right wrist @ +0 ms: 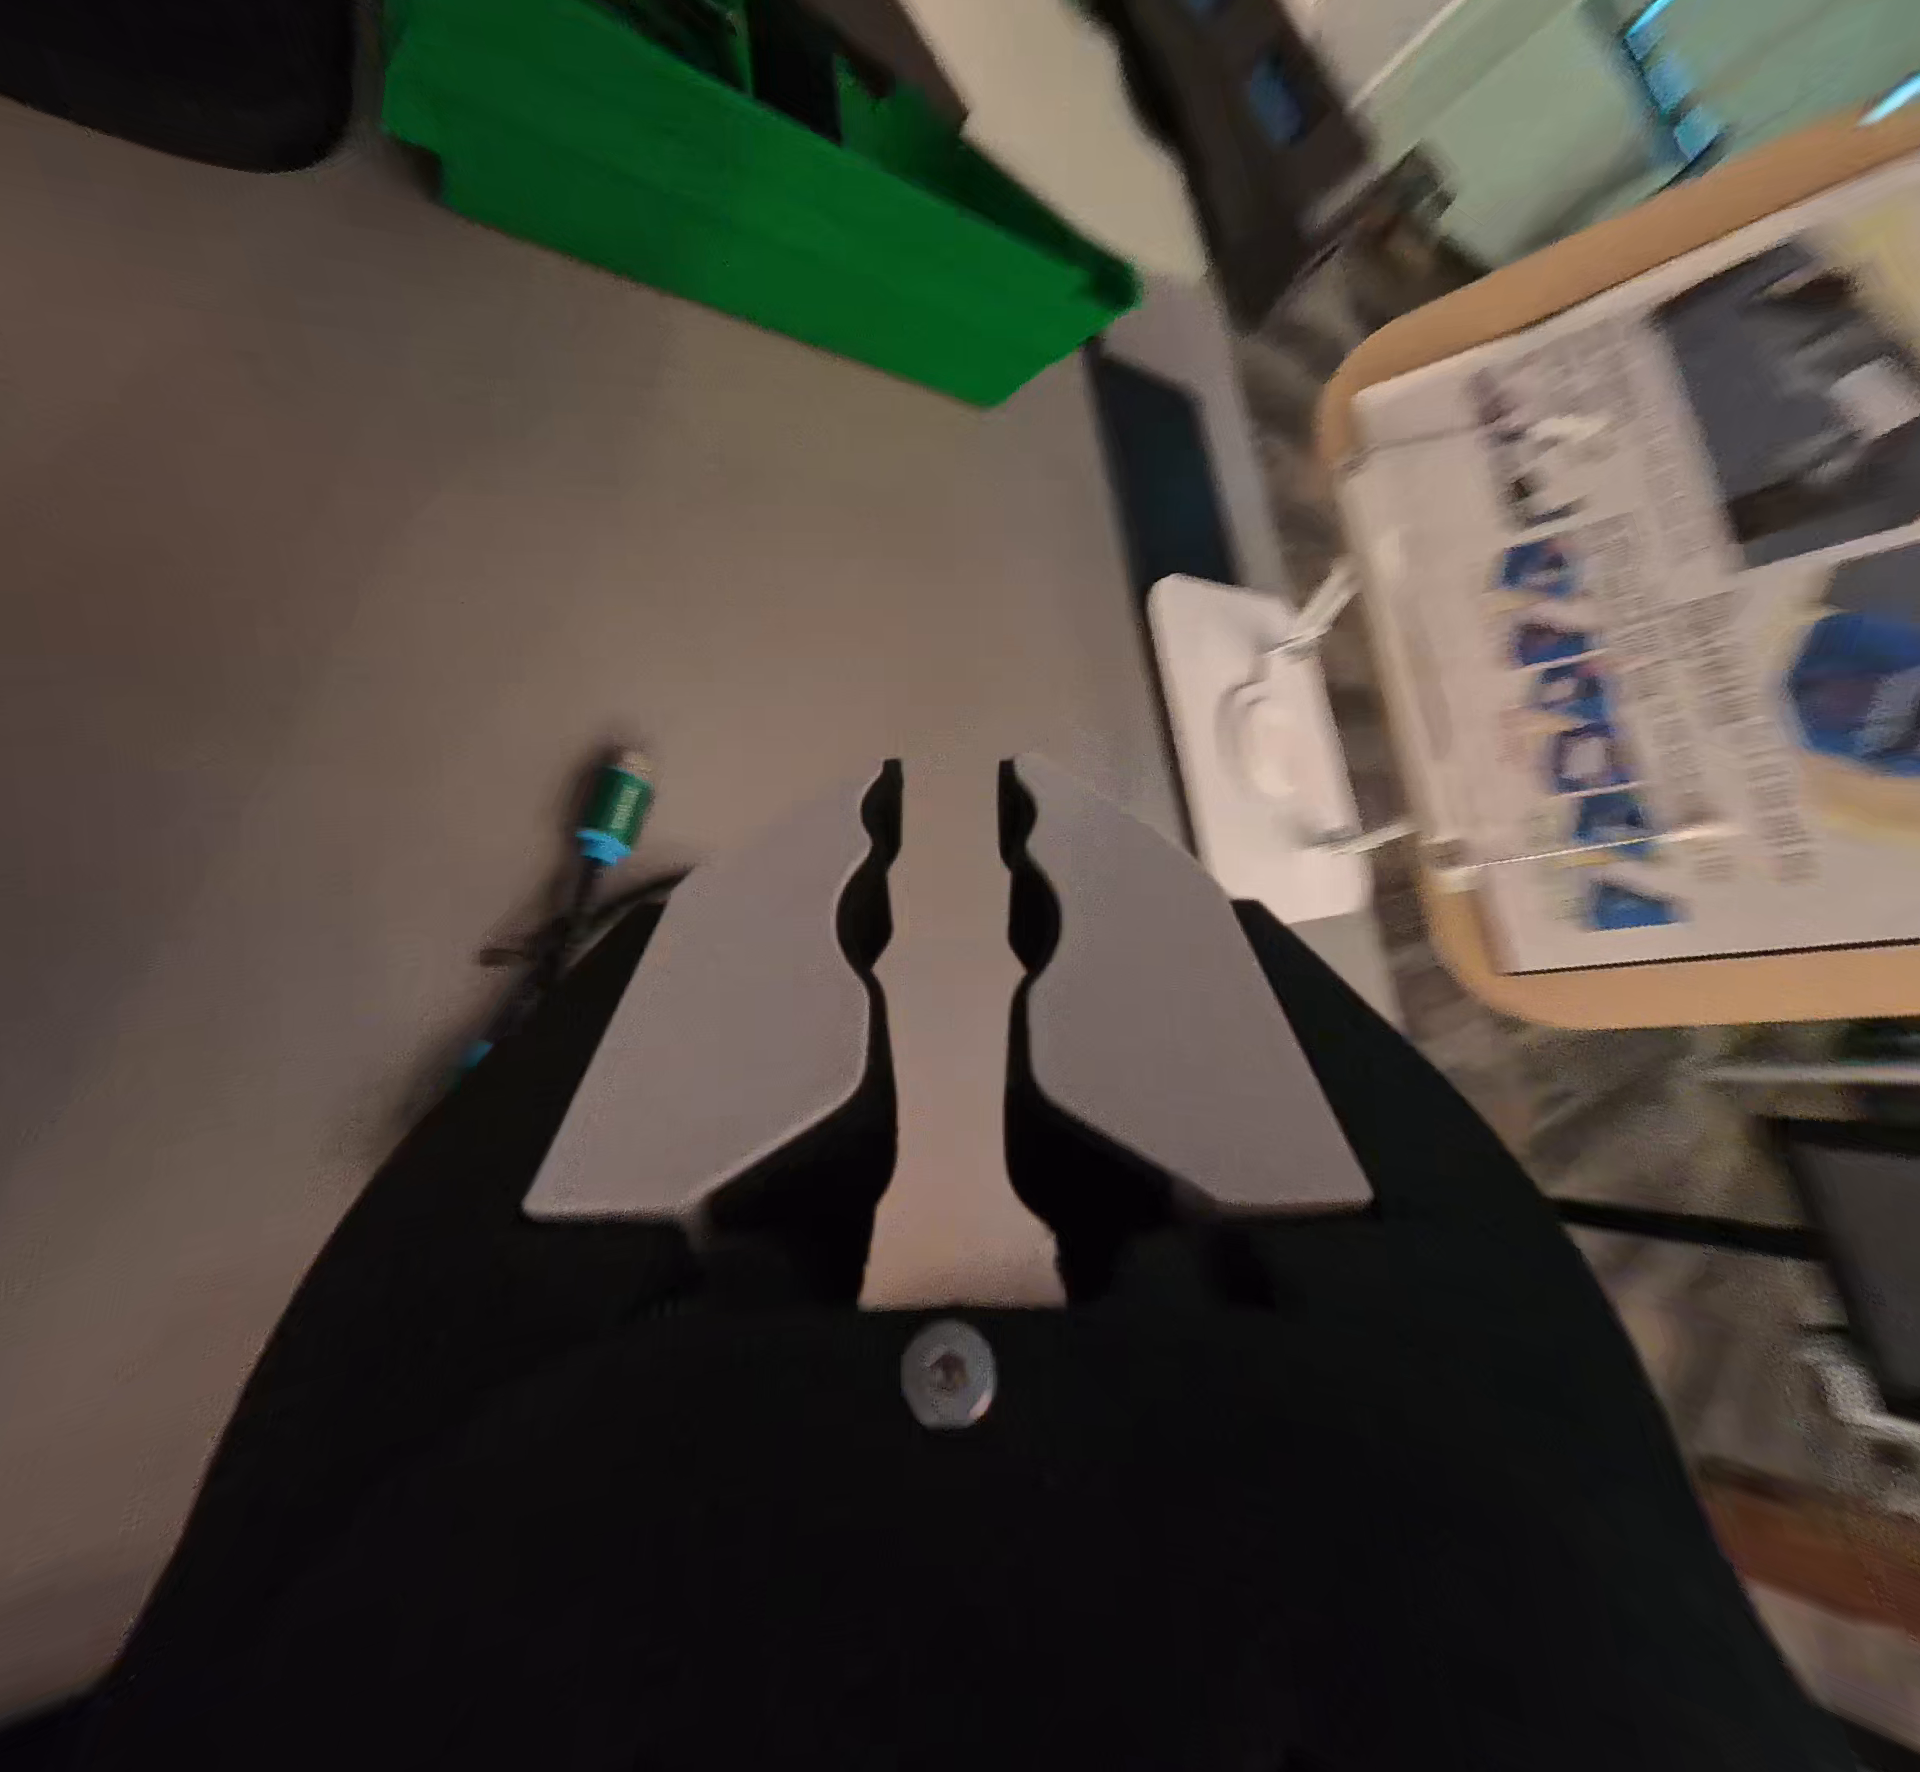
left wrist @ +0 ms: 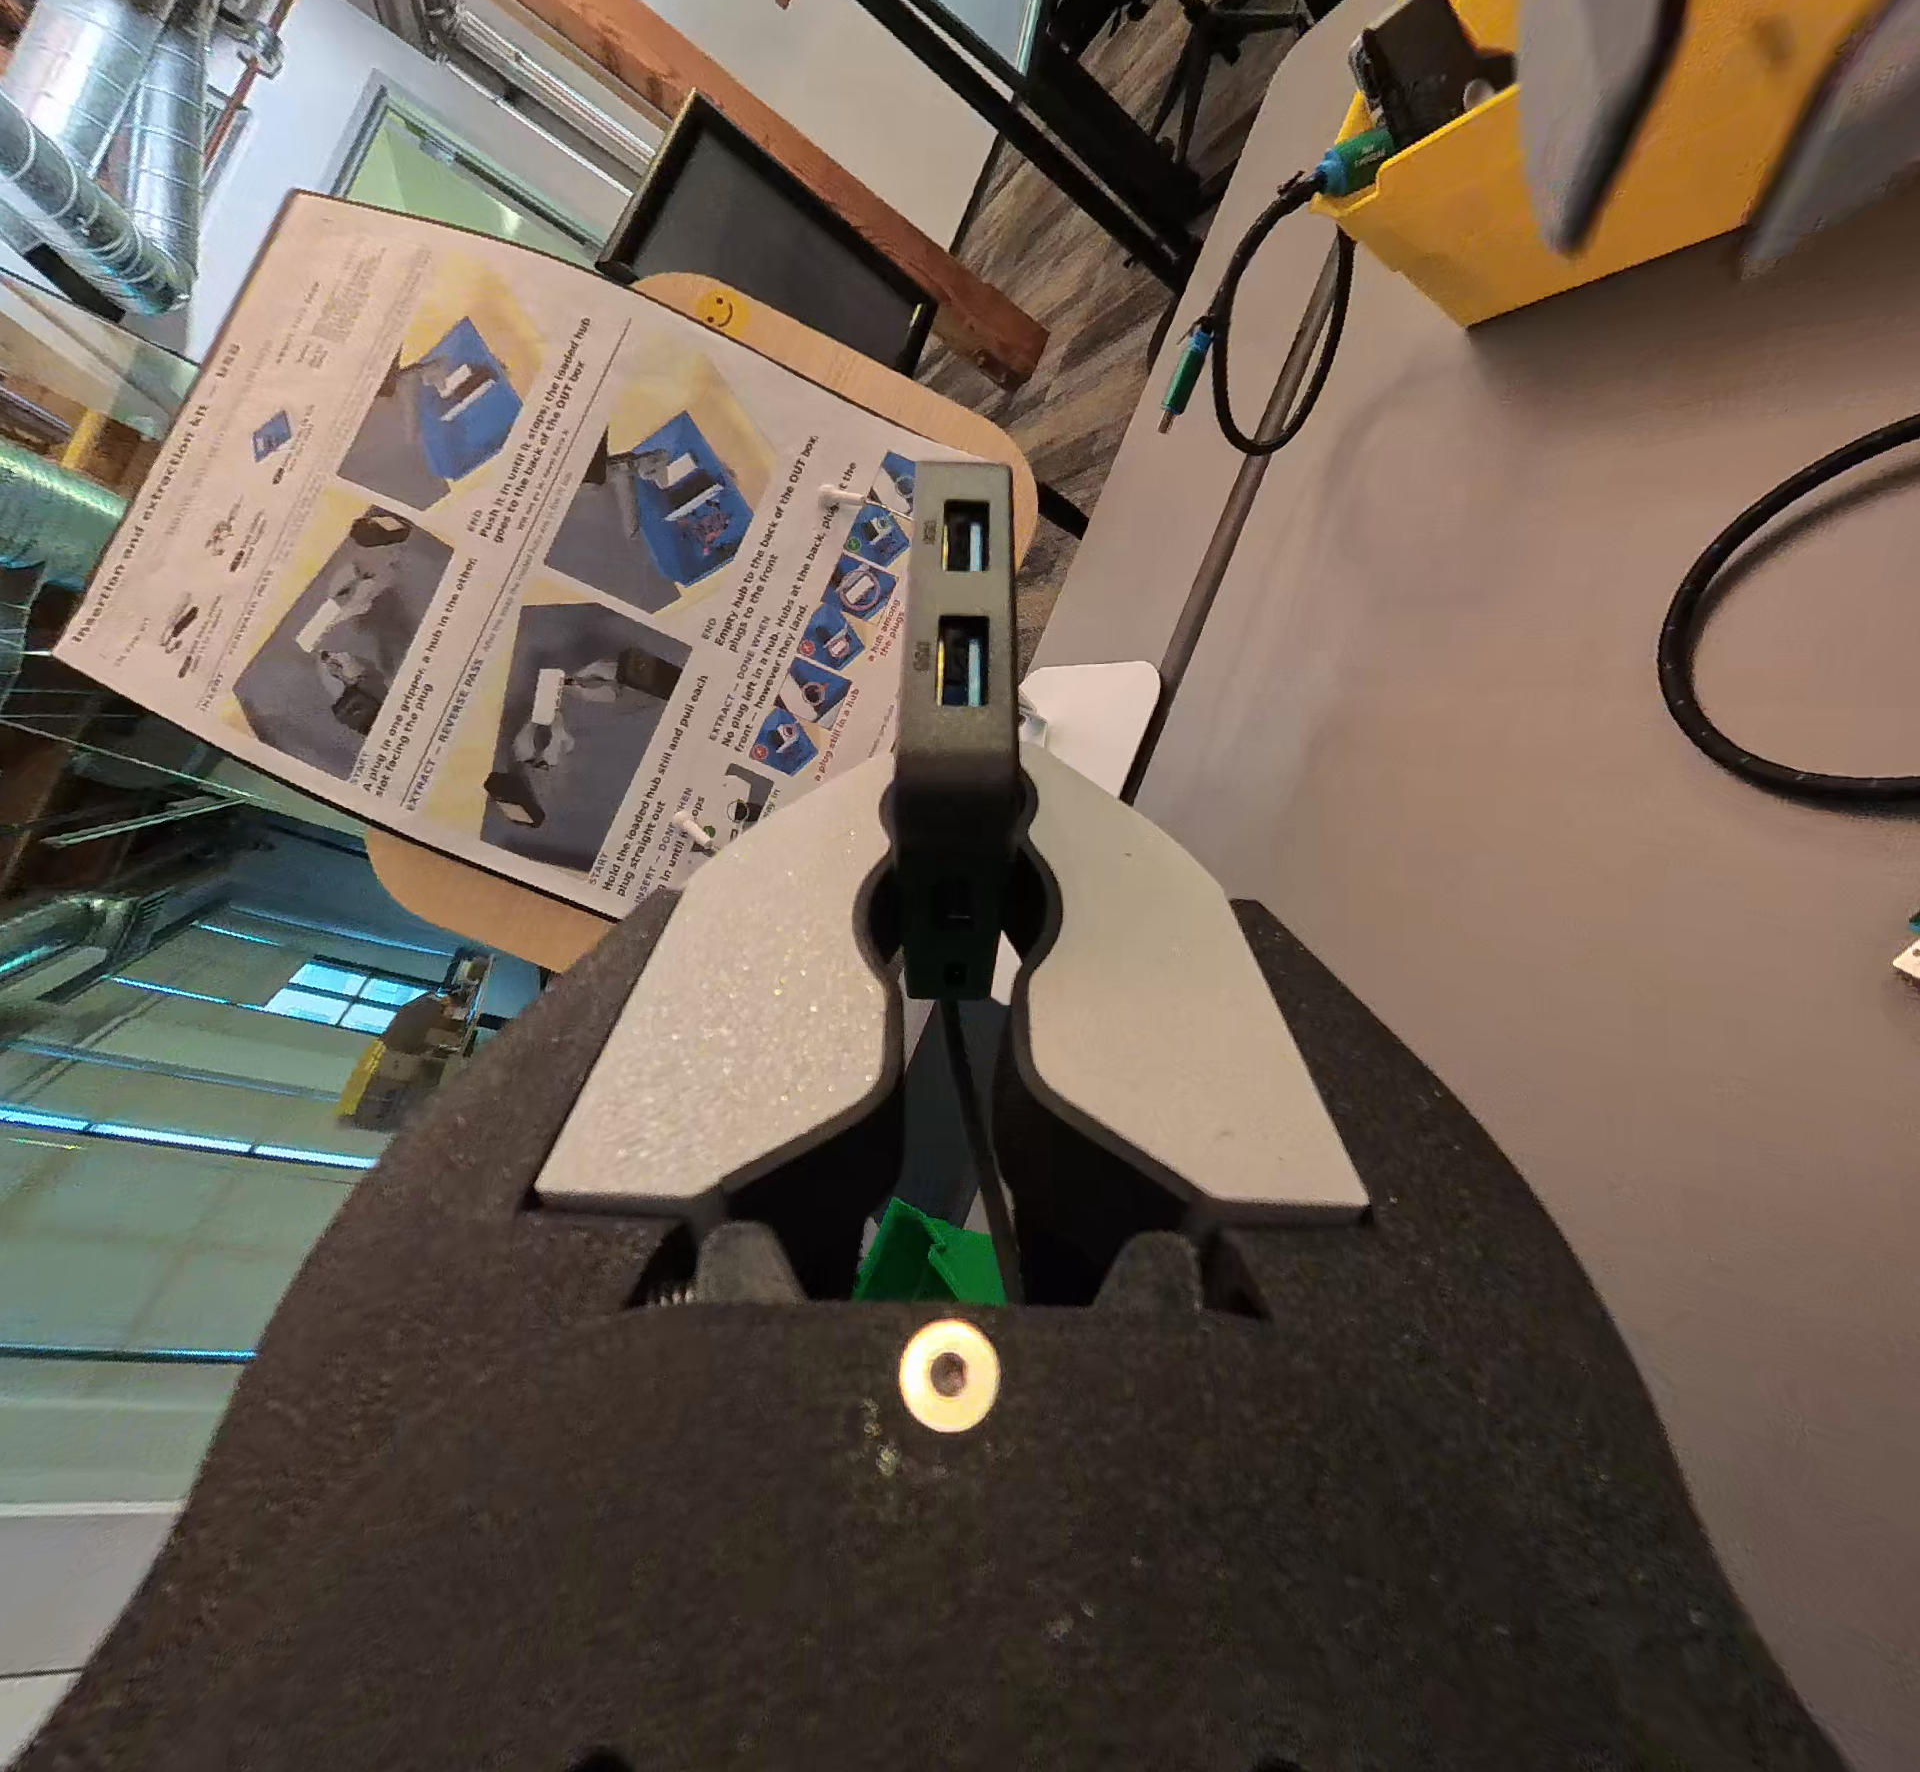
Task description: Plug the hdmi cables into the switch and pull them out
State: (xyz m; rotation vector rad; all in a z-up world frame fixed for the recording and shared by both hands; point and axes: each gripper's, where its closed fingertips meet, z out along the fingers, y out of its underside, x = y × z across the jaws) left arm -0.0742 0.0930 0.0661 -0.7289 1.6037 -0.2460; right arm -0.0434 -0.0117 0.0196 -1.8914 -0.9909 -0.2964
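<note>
Firmly clamped between left gripper (left wrist: 951, 787) fingers: black switch (left wrist: 958, 621), ports empty. Right gripper (right wrist: 948, 772) spread, holding nothing; green-ended cable plug (right wrist: 621, 810) lying just to its left.

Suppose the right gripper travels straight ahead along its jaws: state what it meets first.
Probably the bare grey table. The right gripper is open and empty, and only tabletop shows between and beyond its jaws. The green-tipped cable plug lies off to one side. Motion blur makes depth uncertain.
</note>
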